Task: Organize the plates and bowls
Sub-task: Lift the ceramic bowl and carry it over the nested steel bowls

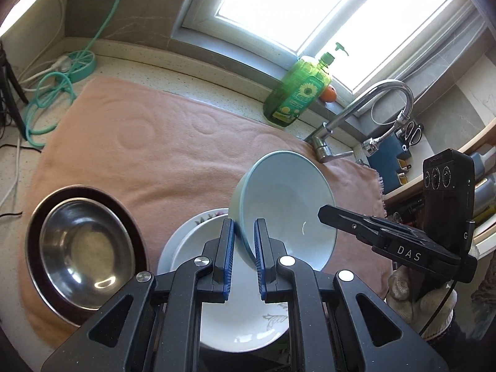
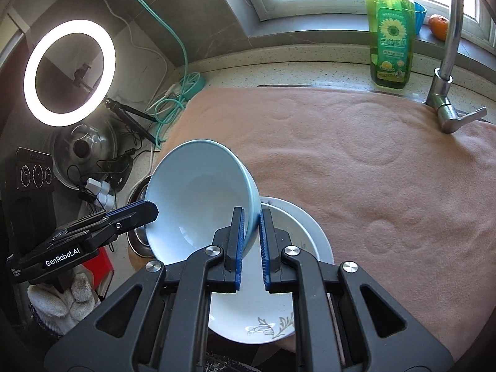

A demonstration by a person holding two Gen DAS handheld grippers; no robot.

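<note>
Both hand-held grippers are clamped on one blue bowl [image 1: 288, 214], left hand-held gripper [image 1: 244, 248] and right hand-held gripper [image 2: 251, 241] on opposite rims. It hangs tilted, apparently just above the white plate [image 2: 272, 319] beneath them.

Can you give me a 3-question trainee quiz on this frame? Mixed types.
1. True or false: only one gripper holds the light blue bowl.
2. What lies directly below the bowl? A) steel bowl B) white floral plate C) bare counter
3. Fill in: the green soap bottle stands by the ____.

Key: 1 false, the left gripper and right gripper each clamp its rim; 2 B; 3 window.
</note>
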